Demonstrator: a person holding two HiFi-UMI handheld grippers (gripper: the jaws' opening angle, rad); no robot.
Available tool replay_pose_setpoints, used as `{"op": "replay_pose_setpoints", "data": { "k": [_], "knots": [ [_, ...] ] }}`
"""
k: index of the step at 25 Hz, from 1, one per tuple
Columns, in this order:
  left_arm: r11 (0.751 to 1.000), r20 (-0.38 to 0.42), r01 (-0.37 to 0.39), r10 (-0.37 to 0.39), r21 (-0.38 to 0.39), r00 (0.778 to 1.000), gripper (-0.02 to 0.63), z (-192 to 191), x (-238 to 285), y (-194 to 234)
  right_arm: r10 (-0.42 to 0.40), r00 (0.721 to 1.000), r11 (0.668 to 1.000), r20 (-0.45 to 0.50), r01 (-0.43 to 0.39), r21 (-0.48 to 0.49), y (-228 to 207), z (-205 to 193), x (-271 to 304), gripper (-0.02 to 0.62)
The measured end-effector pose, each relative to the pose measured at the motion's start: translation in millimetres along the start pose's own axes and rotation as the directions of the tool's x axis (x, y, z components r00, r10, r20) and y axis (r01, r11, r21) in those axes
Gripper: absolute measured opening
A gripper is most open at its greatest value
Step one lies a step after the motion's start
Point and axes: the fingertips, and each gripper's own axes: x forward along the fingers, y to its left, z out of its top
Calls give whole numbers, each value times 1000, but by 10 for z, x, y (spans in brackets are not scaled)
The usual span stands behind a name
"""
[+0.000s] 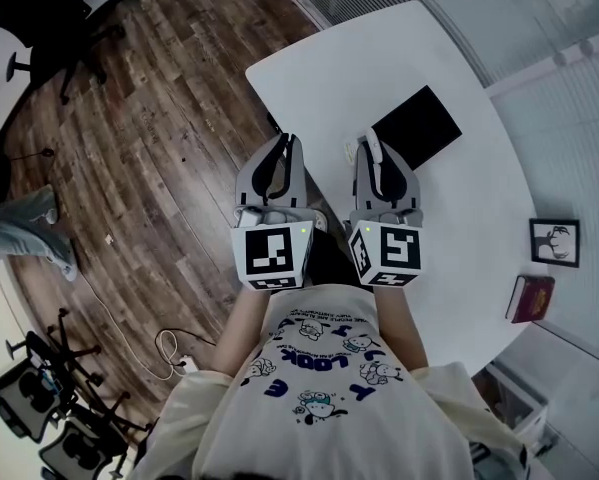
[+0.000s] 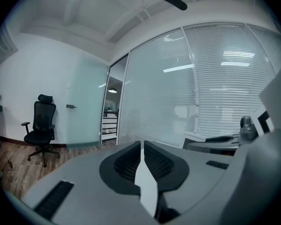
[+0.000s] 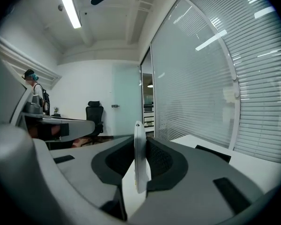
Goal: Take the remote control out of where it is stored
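Note:
The white remote control stands edge-on between the dark pads of my right gripper, which is shut on it. From the head view, the remote's white end pokes out of the right gripper above the white table, just beside a flat black case. My left gripper hangs level with it at the table's left edge. Its jaws are shut with nothing between them.
A framed picture and a dark red book lie at the table's right edge. Wood floor stretches to the left, with black office chairs and a cable. A glass wall with blinds runs behind the table.

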Motion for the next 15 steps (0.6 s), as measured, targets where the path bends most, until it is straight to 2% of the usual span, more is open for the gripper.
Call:
{"op": "replay_pose_setpoints", "data": {
  "k": [15],
  "knots": [
    [1000,5,5,-5,-2,1000,34,10,62,33,4,1000,1000,-2,-4,5,52,-7,61,84]
  ]
}}
